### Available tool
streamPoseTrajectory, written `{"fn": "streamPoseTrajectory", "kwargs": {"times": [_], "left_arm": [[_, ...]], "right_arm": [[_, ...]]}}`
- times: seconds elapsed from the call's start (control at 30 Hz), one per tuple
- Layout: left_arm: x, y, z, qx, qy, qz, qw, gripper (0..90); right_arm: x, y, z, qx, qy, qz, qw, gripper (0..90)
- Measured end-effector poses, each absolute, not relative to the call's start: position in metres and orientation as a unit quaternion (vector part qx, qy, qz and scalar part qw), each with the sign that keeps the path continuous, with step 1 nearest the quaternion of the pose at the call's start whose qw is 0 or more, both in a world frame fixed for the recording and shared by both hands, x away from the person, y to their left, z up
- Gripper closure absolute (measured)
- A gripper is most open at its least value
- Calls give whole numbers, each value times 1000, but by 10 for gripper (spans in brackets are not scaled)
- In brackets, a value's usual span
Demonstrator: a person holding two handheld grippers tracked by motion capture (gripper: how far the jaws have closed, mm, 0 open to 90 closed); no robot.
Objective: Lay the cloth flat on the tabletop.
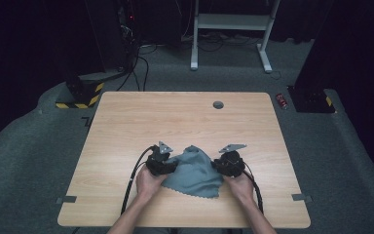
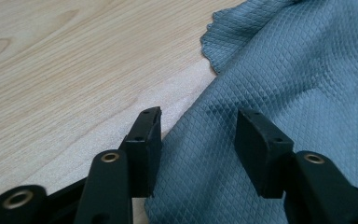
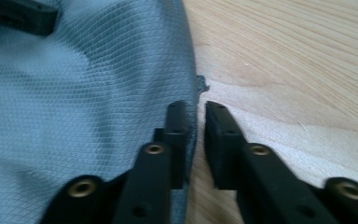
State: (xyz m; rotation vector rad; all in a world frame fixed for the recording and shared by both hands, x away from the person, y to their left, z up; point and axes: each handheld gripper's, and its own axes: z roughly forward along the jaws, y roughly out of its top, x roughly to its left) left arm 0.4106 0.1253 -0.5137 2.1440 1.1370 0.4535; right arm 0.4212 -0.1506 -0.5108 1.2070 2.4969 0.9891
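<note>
Surface: pale wood-grain surface (image 1: 185,122), set on grey carpet in a dark room.
Cloth: grey-blue diamond-weave cloth with scalloped edges (image 1: 195,171), lain rumpled near the front edge between both hands; a peak is raised toward the far side, the scalloped hem is run along the near side.
Left tongs (image 2: 199,135): jaws held apart, straddling the cloth's left edge.
Right tongs (image 3: 196,135): jaws nearly together at the cloth's right edge; whether the edge is pinched cannot be told.
</note>
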Motion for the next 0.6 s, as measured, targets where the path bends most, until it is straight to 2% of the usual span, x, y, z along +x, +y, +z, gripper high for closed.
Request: {"fn": "streamPoseTrajectory", "kwargs": {"times": [0.1, 0.2, 0.3, 0.37, 0.6], "left_arm": [[410, 126, -514, 825, 426, 176, 327, 565], [409, 127, -513, 831, 416, 172, 327, 652], [408, 127, -512, 840, 402, 169, 323, 819], [405, 126, -511, 845, 391, 185, 313, 880], [393, 141, -490, 820, 396, 201, 361, 889]], "right_arm": [[422, -147, -510, 398, 851, 327, 100, 882], [421, -146, -509, 393, 854, 323, 105, 894], [420, -147, -504, 390, 852, 332, 112, 898], [420, -147, -500, 386, 851, 337, 119, 898], [412, -140, -474, 359, 846, 360, 162, 899]]}}
